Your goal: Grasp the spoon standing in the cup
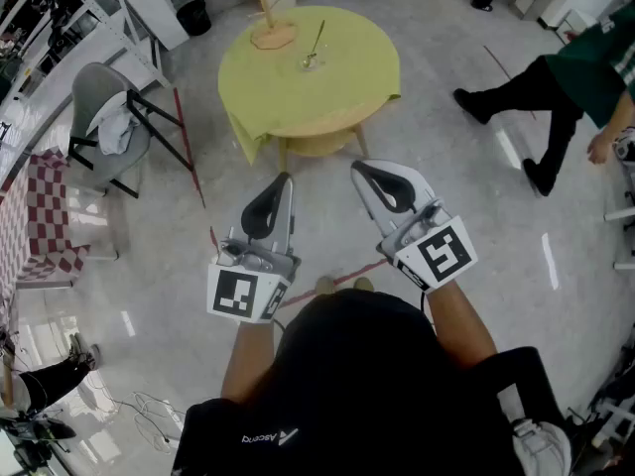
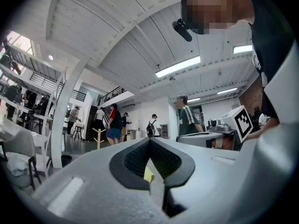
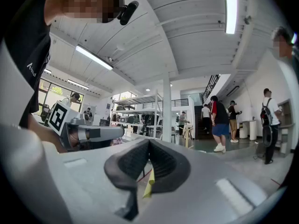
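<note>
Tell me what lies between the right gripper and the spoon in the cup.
Head view: only bare floor and the near part of the yellow-clothed table separate the right gripper from the spoon.

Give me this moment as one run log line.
stage: before reach | left gripper: shut, empty | right gripper: shut, empty | spoon: in cup on yellow table, untouched
</note>
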### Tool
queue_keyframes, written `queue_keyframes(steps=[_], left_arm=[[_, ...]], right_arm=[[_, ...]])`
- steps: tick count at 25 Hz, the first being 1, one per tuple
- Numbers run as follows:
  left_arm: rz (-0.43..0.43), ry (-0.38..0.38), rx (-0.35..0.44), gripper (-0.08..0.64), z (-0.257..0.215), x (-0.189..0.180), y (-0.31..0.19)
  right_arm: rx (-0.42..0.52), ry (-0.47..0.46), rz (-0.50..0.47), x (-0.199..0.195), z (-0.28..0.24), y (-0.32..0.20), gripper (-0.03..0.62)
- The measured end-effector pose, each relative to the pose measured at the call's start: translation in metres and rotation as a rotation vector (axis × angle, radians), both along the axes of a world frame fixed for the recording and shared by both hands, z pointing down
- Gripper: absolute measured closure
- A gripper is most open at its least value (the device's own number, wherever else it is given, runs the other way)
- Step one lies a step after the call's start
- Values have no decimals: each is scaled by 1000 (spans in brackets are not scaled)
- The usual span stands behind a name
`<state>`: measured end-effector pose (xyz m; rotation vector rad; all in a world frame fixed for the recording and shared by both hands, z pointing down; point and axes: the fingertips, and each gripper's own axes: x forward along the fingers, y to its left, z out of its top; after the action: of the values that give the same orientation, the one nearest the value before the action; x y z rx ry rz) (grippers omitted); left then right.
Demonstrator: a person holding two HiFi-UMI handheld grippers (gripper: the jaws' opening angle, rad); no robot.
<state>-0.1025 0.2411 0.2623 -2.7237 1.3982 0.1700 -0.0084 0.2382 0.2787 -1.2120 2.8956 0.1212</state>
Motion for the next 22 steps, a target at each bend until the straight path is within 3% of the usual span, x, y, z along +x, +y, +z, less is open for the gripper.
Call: queue_keyframes(steps=[7,14,22], left_arm=[[2,13,1,549,7,-19,-13],[40,27,9,549,15,-42,-38],[64,11,3,549,28,-41,-102]], right_arm=[[-23,-36,-2,-15,6,-12,589],[-22,13,46,-32,17,-34,589],[-26,48,68,-31,34,-106,589]])
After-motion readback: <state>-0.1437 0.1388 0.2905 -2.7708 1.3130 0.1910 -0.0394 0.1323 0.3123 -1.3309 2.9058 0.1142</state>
